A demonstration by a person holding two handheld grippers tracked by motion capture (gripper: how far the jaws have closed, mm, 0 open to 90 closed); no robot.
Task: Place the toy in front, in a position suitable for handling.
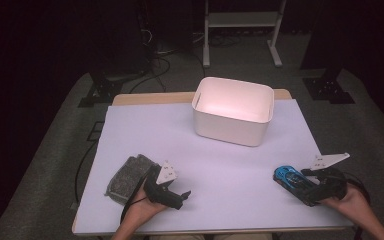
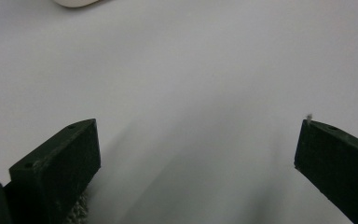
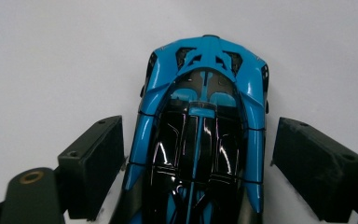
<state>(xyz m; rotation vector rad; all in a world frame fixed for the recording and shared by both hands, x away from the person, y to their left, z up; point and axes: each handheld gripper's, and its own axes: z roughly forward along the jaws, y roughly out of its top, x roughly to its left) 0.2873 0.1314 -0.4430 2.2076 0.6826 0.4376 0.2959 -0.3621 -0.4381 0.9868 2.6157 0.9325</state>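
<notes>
Straddling a blue and black toy car [image 3: 200, 135] near the table's right front edge, the right gripper [image 3: 198, 163] has its jaws spread, one beside each flank, not yet touching. The car looks light, rigid and glossy, so slippery; its flat sides offer the best hold. The left gripper [image 2: 198, 154] hovers, jaws spread, beside a grey sponge [image 1: 127, 176].

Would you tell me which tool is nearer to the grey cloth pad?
Left. The left tool sits right beside the grey cloth pad, open. The right tool is across the table, straddling the blue toy car.
</notes>
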